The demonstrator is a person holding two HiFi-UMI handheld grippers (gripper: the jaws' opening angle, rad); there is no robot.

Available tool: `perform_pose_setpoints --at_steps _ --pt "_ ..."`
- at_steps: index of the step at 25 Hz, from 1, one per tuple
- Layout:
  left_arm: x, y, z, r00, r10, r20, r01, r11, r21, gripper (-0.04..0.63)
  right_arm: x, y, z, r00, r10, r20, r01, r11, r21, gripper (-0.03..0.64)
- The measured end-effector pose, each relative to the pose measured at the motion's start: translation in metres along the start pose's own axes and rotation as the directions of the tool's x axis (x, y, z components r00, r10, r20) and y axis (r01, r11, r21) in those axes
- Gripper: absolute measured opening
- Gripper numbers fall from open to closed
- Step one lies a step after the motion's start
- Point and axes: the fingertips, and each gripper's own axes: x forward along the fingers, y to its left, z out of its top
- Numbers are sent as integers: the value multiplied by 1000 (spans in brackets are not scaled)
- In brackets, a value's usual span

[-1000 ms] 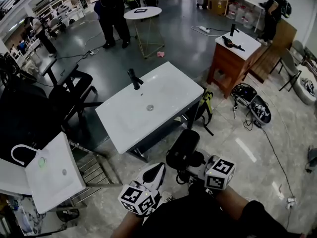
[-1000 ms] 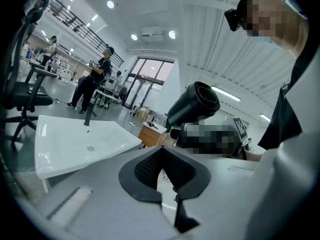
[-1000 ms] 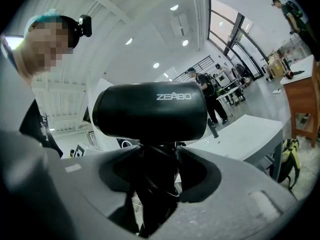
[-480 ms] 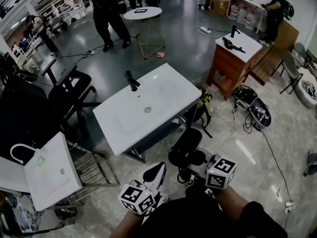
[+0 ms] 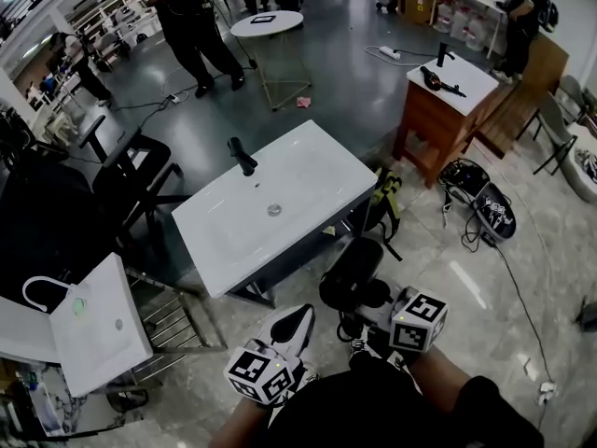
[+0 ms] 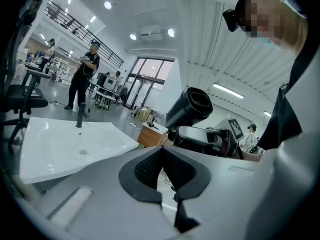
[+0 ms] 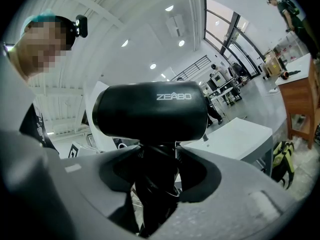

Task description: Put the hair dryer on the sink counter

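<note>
The one word that reads clearly is the brand ZEABO. It stands in pale capitals on the side of the black barrel of the hair dryer (image 7: 150, 111), straight above the jaws of the right gripper (image 7: 155, 156) in the right gripper view. The right cube (image 5: 418, 320) on that gripper and the left cube (image 5: 261, 373) on the left gripper (image 5: 300, 317) carry black-and-white square marker patterns on their faces, with no letters or numbers in them. In the left gripper view, one such marker shows beyond and to the right of that gripper's jaws. Any print on the cartons (image 5: 410, 6) far beyond both grippers is too small to read.
</note>
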Motion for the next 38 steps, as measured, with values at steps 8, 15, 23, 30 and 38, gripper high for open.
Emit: perform_pose_setpoints --at_steps 8,15,23,30,38 --pt "29 2 2 1000 19 16 -19 1000 -20 3 -4 -27 16 1000 9 -19 -9 1000 -10 207" --pt "57 8 7 999 45 27 -45 999 -24 3 -3 -58 31 999 24 -22 -24 1000 -10 207" --pt "83 13 13 995 97 30 -96 995 -32 3 -3 -90 43 998 57 -30 -57 998 6 207" --pt "104 16 19 991 132 21 -131 991 -31 3 -1 -111 52 996 82 -45 -81 996 25 207" --pt "110 19 26 986 169 16 -168 985 -28 3 4 -122 61 993 107 -53 -105 994 36 207"
